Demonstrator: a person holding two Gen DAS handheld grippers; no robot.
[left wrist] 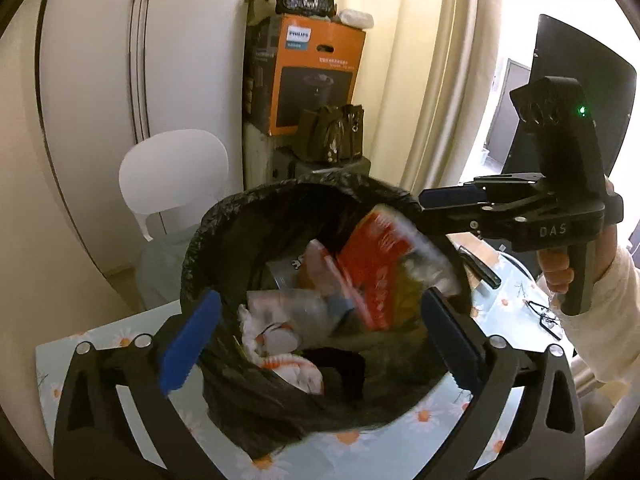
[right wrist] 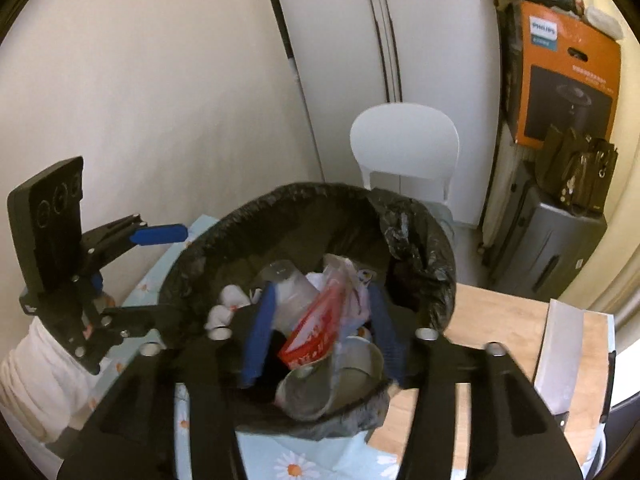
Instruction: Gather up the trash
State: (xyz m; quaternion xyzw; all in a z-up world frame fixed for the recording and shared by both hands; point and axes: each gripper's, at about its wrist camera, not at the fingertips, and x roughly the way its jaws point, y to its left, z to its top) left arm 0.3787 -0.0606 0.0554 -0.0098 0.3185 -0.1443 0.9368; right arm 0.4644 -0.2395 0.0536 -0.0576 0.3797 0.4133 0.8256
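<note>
Trash fills one black-lined bin [left wrist: 320,208] standing on one daisy-print table [left wrist: 436,416]: a red wrapper [left wrist: 376,264], a clear plastic cup [left wrist: 296,304] and white crumpled tissue [left wrist: 276,344] among it. Two grippers hover over the bin's mouth. The left gripper [left wrist: 320,344] is spread wide, gripping nothing, trash below its fingers. The right gripper [right wrist: 320,328] is partly open; the red wrapper lies between its fingers, blurred, unpinched.

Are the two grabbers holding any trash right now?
No. The left gripper is wide open over the bin, touching nothing. The right gripper is open too; the red wrapper sits loose between its fingers, in the bin.
</note>
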